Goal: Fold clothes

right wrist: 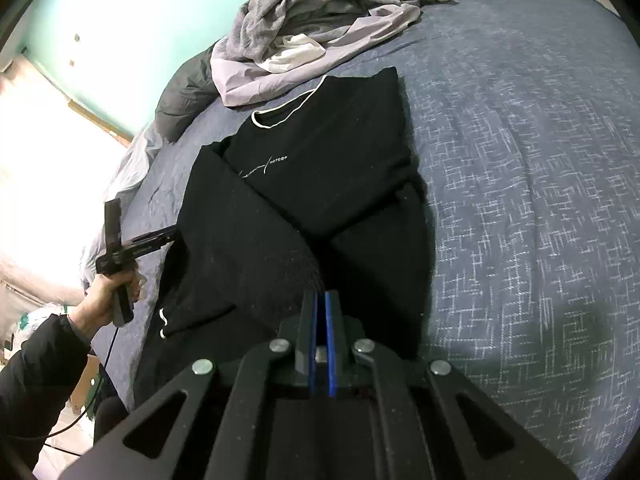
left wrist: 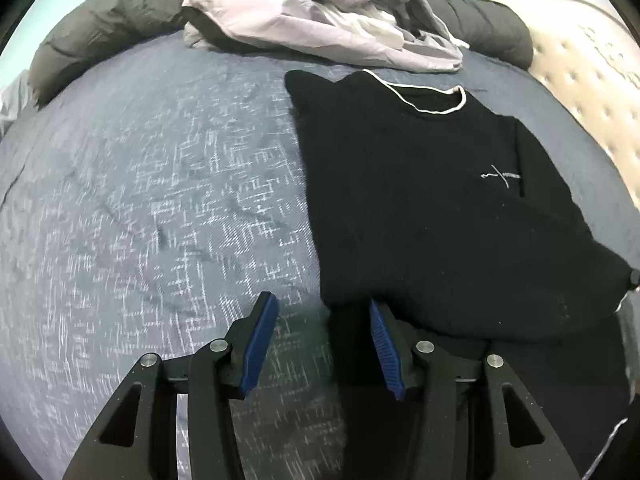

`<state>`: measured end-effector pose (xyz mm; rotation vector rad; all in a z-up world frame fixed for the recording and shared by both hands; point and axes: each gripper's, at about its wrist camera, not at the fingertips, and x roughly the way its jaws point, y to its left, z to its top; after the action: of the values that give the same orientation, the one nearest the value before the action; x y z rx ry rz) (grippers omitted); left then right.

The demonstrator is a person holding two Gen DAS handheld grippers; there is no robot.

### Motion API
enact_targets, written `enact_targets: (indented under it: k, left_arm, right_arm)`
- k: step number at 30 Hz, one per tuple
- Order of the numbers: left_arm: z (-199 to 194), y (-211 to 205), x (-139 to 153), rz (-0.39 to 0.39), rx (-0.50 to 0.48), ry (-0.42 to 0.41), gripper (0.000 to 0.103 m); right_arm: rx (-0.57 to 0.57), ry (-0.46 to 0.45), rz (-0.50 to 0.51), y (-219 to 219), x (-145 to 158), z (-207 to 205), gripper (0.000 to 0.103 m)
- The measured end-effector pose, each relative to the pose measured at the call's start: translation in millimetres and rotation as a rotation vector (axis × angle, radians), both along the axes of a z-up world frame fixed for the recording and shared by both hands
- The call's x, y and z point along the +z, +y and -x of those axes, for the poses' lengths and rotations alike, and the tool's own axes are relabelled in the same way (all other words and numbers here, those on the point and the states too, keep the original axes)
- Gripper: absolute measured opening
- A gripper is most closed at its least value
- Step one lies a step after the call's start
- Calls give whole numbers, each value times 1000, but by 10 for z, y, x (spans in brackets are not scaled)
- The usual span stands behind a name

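Black T-shirt [right wrist: 320, 184] with white-trimmed collar lies flat on the blue patterned bedspread [right wrist: 520, 200], partly folded: one side already turned in over the chest, the small white chest print facing up.

Right claw [right wrist: 321, 300]: angled down at the shirt's near end, blue pads together. Black fabric sits right at the tips; a pinch on the cloth cannot be confirmed from this view.

Left claw [left wrist: 324, 308]: pointed steeply down, jaws apart, nothing between the pads. Its right finger sits over the shirt's near edge, its left finger over bare bedspread. In the right wrist view it appears at the shirt's far side, held by the left hand [right wrist: 108, 296] wrapped around the grip, dark sleeve [right wrist: 36, 372] above the wrist.

Unfolded heap of grey, lilac and white garments [right wrist: 304, 32] lies beyond the collar, against a dark pillow [left wrist: 100, 36] at the head of the bed.
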<state>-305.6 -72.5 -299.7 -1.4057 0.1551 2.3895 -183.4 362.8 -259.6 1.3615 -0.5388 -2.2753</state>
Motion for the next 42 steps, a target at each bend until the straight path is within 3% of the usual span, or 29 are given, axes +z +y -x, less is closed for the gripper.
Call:
enact_targets:
  k: [1,3,6,14,23,31,39,42]
  left_arm:
    - [-1,19,-4,5,-10,2,40]
    - [-23,77,10,23,-40,17,19]
    - [-53,98,68,42,-64,37,16]
    - [-108,-34,137,65,-108,52,16]
    - [-148,-191,99,103,-82,58,16]
    - [-127,-46,12,103,-133,56,16]
    - [-36,-114,81,-48,-62,51,17]
    - [3,-98,74,-67,-53,53,17]
  right_arm:
    - [0,-2,6,-6,-3,2,3]
    - [7,-6,18,-37,0,0,3]
    - [33,-1,20,-129,34,-20,3]
    - [32,1,13,-137,29,13,3]
    - [14,-9,17,-55,-14,5,3]
    - [19,-10,14,-58,-19,0,3]
    - [21,-11,13,-62,-28,0,3]
    - [21,-13,14,-72,-37,3,3]
